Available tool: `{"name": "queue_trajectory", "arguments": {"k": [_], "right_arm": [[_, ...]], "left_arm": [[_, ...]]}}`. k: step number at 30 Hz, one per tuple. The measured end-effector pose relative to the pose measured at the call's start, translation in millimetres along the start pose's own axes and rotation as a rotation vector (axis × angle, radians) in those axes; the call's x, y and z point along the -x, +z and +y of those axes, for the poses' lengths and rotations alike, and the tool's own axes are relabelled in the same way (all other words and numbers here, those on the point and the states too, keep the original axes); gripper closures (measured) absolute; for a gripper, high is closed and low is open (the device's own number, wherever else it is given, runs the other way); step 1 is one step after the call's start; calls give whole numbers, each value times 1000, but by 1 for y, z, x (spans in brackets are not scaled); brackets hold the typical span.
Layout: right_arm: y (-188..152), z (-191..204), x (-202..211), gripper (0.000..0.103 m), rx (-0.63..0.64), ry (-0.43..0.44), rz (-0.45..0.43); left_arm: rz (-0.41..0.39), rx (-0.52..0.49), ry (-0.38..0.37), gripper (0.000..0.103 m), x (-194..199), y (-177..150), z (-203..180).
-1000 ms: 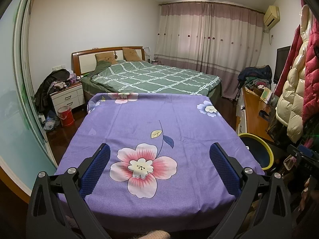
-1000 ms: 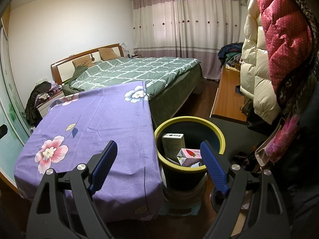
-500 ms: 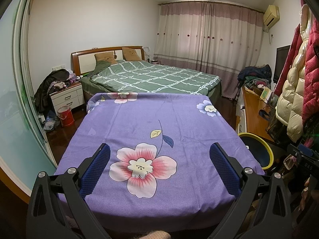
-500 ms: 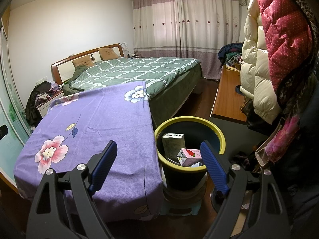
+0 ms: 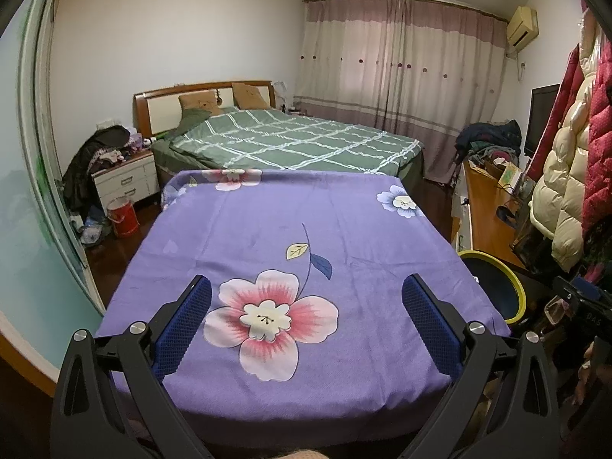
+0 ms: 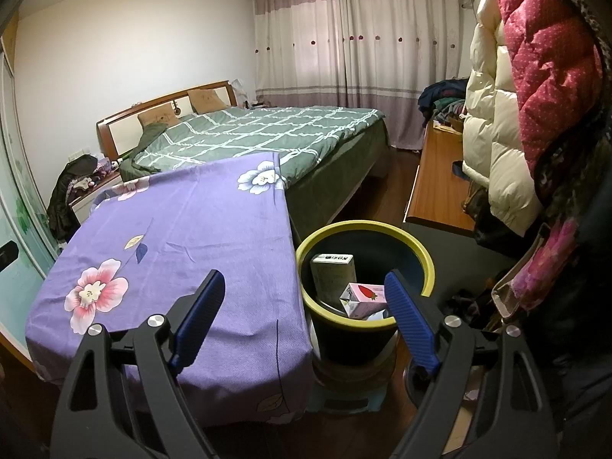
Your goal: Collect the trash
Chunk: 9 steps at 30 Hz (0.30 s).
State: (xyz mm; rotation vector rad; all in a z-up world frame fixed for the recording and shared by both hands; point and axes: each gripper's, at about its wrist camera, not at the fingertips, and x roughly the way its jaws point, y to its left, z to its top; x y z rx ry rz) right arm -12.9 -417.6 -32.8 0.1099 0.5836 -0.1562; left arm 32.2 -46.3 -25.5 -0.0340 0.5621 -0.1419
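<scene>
A dark trash bin with a yellow rim (image 6: 417,252) stands on the floor beside the purple flowered cloth (image 6: 183,237). Inside it a white carton (image 6: 332,273) leans upright and a pink strawberry carton (image 6: 363,298) lies next to it. My right gripper (image 6: 304,287) hangs open near the bin's left rim, nothing between its blue pads. My left gripper (image 5: 306,294) is open too, held over the near end of the purple cloth (image 5: 290,229), with only the printed flower below. The bin's rim (image 5: 512,279) shows at the right in the left wrist view.
A green checked bed (image 5: 290,141) lies beyond the cloth. A wooden desk (image 6: 440,191) and hanging puffy coats (image 6: 535,76) crowd the right side. A nightstand (image 5: 126,179), a clothes pile and a red bucket (image 5: 122,216) sit at the left by a glass door.
</scene>
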Motion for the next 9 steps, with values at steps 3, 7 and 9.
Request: {"name": "queue_trajectory", "arguments": {"k": [3,7,9], "right_arm": [[11,13,-21,18,34,9,17],[30,38,-67,15,69,54,49],[38,59,-108,14,88,71,93]], "left_arm": [[46,-10,24,5,-33,11,6],[113,14,84,5,-103,24,28],[148,26,97,5,-136,29,38]]}}
